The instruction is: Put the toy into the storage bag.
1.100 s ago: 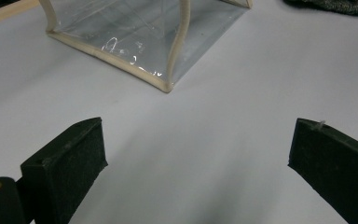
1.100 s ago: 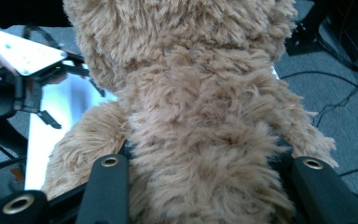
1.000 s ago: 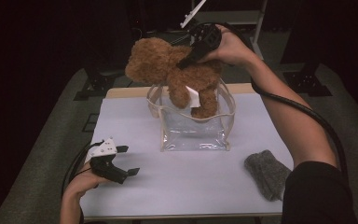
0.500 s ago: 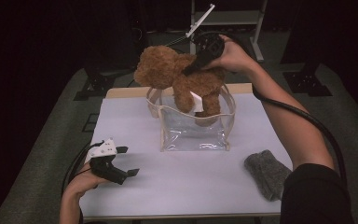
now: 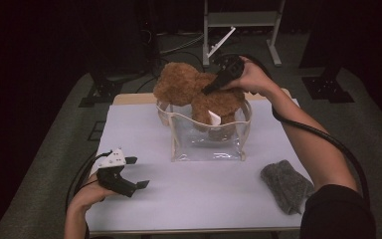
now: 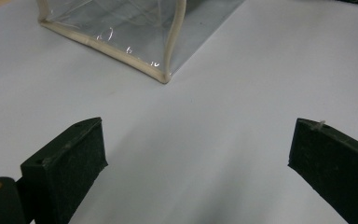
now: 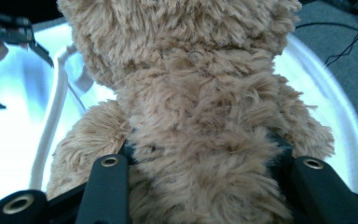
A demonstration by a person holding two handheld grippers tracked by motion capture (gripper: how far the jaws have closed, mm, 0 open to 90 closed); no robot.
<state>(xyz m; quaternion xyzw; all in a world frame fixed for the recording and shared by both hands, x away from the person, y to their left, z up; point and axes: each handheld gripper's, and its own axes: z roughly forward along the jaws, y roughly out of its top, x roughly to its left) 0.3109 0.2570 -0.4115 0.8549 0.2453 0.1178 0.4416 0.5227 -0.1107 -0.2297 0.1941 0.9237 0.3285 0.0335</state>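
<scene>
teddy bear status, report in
Right gripper shut on teddy bear, legs inside clear bag, head above rim. Left gripper open, idle on table. Grey cloth lies apart; nothing blocking.

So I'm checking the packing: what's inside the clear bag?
The teddy bear's legs sit inside the clear bag, with its white tag; head and back stick out above. The bag floor beneath them is covered.
</scene>
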